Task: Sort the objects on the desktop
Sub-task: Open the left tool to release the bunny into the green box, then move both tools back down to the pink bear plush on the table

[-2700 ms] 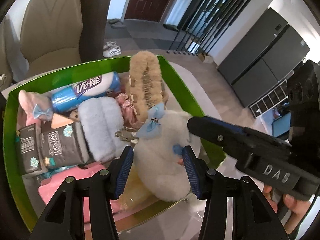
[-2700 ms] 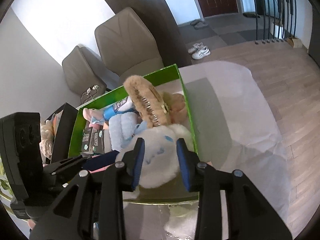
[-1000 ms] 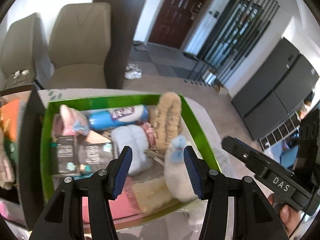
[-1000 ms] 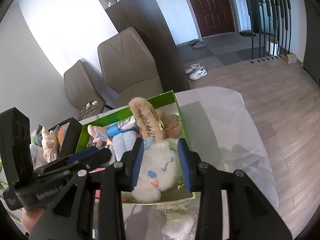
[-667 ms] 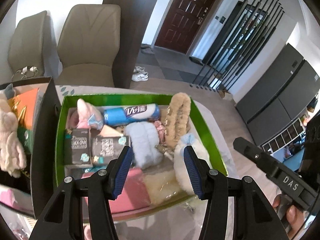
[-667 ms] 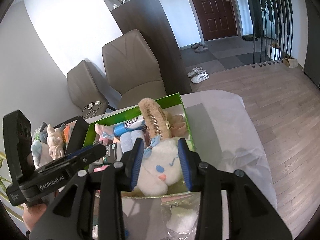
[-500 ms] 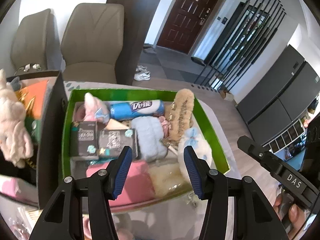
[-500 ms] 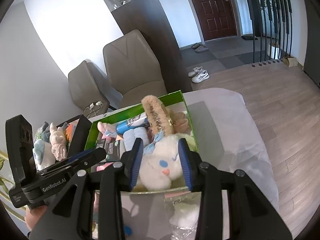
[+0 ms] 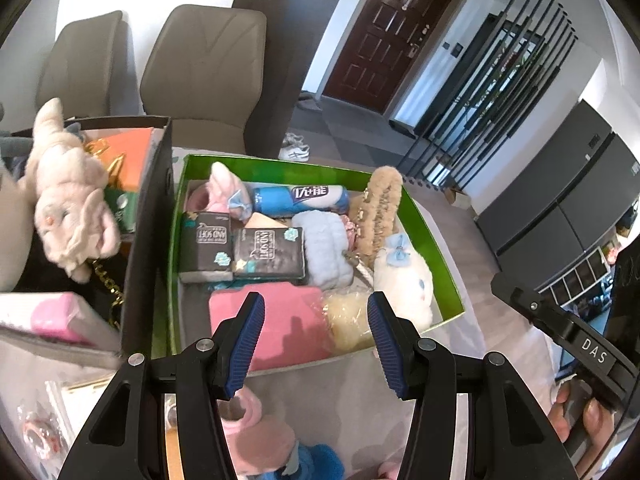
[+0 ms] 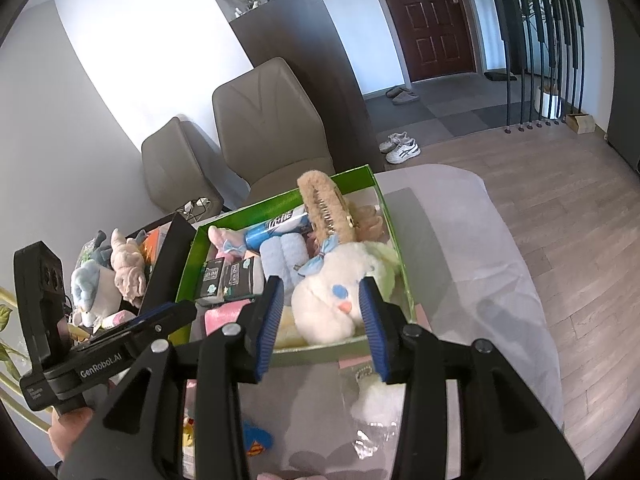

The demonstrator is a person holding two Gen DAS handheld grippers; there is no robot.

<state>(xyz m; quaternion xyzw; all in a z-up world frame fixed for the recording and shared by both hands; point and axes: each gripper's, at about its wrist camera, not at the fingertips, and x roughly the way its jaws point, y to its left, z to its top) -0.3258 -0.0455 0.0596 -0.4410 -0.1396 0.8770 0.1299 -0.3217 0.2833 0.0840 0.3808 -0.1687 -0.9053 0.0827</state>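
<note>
An open green box [image 9: 280, 162] holds the sorted things: a white plush with a blue bow [image 9: 406, 282], a tan furry hair clip [image 9: 380, 204], a blue packet, dark tissue packs and a pink pack. My left gripper [image 9: 316, 340] hovers open over the box's near edge with nothing between its fingers. My right gripper [image 10: 322, 328] is open too, just in front of the green box [image 10: 276, 200]. The white plush [image 10: 328, 300] lies inside the box beyond its fingers, untouched. A hand holds each gripper.
A black box [image 9: 148, 220] with a beige plush [image 9: 68, 200] stands left of the green one. On the table in front lie a pink and blue plush [image 9: 256, 436] and a white fluffy charm in a clear bag [image 10: 376, 400]. Two beige chairs [image 9: 208, 80] stand behind.
Both grippers have drawn back from the green box, so more of the table and the black box shows. The white plush stays lying in the box.
</note>
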